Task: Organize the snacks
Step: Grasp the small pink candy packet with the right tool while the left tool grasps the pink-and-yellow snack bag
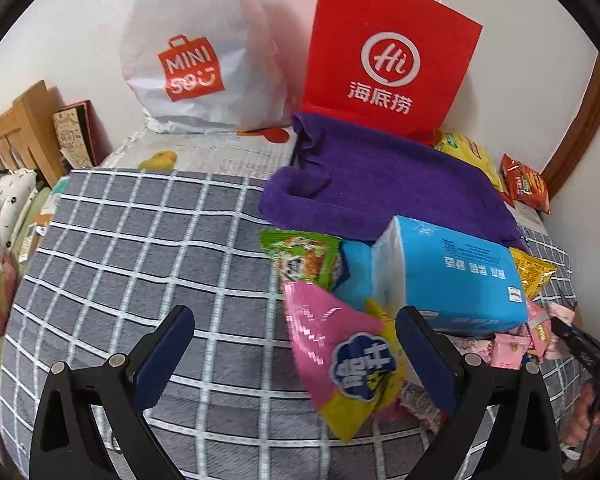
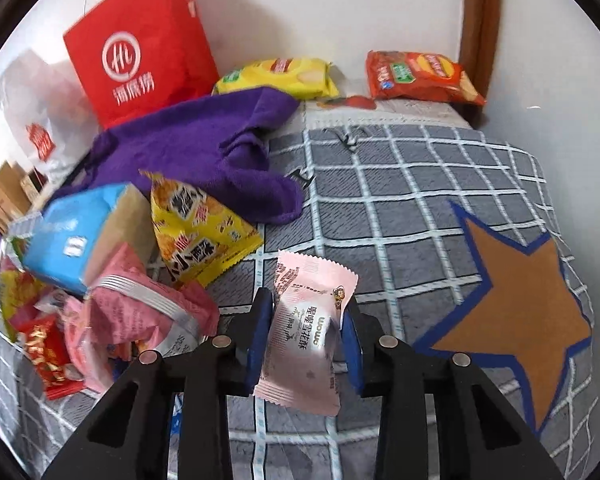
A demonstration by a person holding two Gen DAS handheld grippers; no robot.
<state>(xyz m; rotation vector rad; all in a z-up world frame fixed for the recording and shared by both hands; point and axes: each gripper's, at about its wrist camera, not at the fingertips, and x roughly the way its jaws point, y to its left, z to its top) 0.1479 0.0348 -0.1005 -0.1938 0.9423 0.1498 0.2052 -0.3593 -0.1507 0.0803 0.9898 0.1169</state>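
In the right wrist view my right gripper (image 2: 308,300) is shut on a pale pink snack packet (image 2: 300,360), held upright just above the grey checked bedsheet (image 2: 400,184). In the left wrist view my left gripper (image 1: 295,314) stands open over the sheet. A pink-and-yellow snack bag (image 1: 340,364) lies between its fingers, close to the right one, and neither pad presses on it. Loose snacks are heaped beside it: a green packet (image 1: 300,256), a yellow packet (image 2: 196,224) and several small pink packets (image 1: 504,348).
A blue tissue pack (image 1: 452,276) lies on the heap beside a purple towel (image 1: 372,184). A red paper bag (image 1: 388,60) and a white shopping bag (image 1: 192,60) stand against the wall. Yellow (image 2: 276,74) and red (image 2: 416,76) chip bags lie at the back. A hand (image 1: 592,412) shows at the far right.
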